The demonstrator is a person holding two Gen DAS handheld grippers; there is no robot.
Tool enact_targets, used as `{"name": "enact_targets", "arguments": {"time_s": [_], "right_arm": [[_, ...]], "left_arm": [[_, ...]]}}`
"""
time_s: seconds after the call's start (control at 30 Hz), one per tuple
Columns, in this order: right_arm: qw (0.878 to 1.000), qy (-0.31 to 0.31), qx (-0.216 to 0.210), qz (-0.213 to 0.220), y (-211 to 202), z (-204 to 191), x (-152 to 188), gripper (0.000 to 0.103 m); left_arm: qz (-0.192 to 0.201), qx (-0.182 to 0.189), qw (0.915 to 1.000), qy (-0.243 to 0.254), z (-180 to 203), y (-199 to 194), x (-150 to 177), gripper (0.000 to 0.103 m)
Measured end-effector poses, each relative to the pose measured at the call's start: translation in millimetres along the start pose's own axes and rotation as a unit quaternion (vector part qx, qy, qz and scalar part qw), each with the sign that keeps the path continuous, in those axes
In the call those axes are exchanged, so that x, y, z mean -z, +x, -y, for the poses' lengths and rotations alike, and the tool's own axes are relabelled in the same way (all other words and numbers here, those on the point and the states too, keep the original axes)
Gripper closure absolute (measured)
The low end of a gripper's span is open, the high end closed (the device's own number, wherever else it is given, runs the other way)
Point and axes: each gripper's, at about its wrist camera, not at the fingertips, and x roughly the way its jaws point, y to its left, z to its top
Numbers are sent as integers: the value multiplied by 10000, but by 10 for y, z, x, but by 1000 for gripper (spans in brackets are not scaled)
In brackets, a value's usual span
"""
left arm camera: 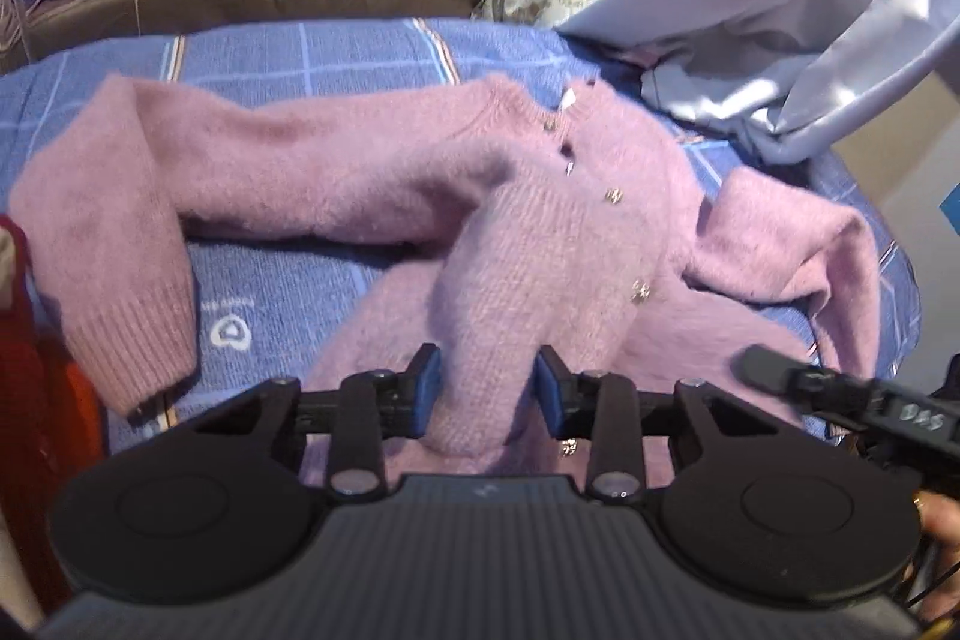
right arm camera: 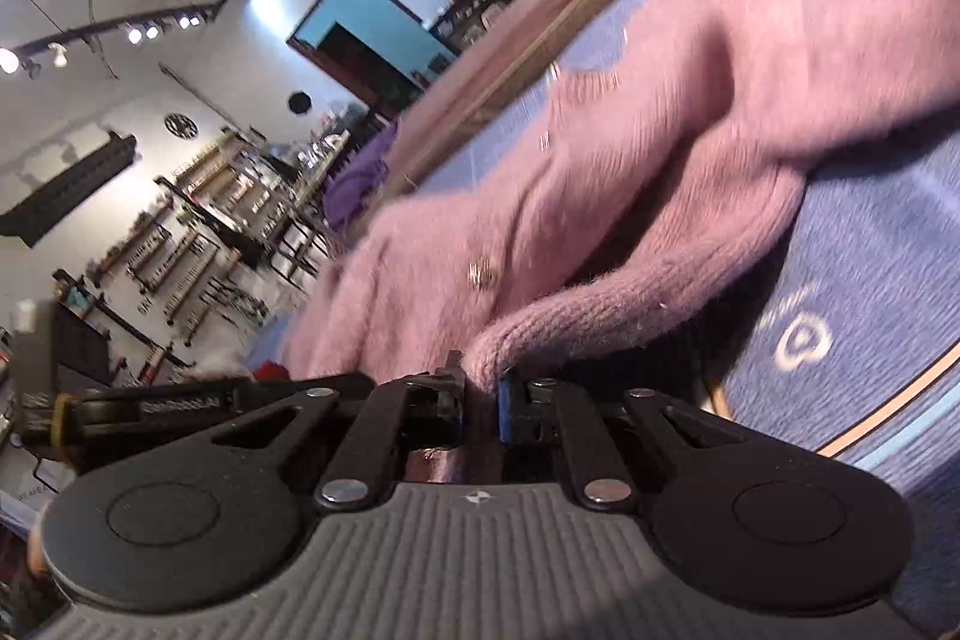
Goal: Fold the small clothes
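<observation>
A pink fuzzy cardigan (left arm camera: 372, 178) lies spread front-up on a blue checked blanket (left arm camera: 288, 280), its buttoned placket running from the neckline down toward the camera. One sleeve extends to the left of the picture and bends down, its ribbed cuff (left arm camera: 132, 346) resting flat on the blanket. The other sleeve lies bunched at the right side of the garment. The left gripper (left arm camera: 487, 388) is positioned at the near lower edge of the cardigan; a raised fold of the knit front stands between its blue pads (left arm camera: 427, 388), which press against both sides of the fold, so this gripper is clamped on the cardigan. The fabric rises from the blanket into the jaws, forming a ridge. In the left wrist view the tip of the right gripper shows at the right edge, just beside the cardigan's hem. The right wrist view is tilted and blurred. There the right gripper (right arm camera: 480, 388) has its jaws drawn close together with a ribbed pink edge of the cardigan (right arm camera: 600, 196) pinched between them; the knit bulges above the pads (right arm camera: 506, 409). The rest of the garment extends away from this gripper across the blanket (right arm camera: 870, 280). A pale grey cloth (left arm camera: 780, 10) is heaped beyond the cardigan, well apart from both grippers.
</observation>
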Motion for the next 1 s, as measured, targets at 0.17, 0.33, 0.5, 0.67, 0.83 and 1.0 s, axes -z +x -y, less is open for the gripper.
{"name": "enact_targets", "arguments": {"time_s": [0.17,0.33,0.5,0.67,0.83,1.0], "right_arm": [[9982,-289,244,462,-1104,-58,-537,86],[9862,-512,1569,-97,-1255,205,-333,85],[9526,-1160,2625,-1010,-859,588,97,67],[9299,-2119,2958,-528,-932,390,-161,32],[8929,-3482,2846,-216,-856,69,-778,0],[9186,-3704,1293,-473,-354,249,-1534,0]], "left_arm": [[206,-62,9998,-50,-54,-256,-109,78],[-533,-464,9974,-131,-132,146,150,42],[-1080,-508,9929,24,-81,512,266,16],[-228,-631,9973,307,149,456,-123,0],[662,-716,9890,1110,489,555,-835,0],[773,-387,9726,2157,707,1032,-1611,0]]}}
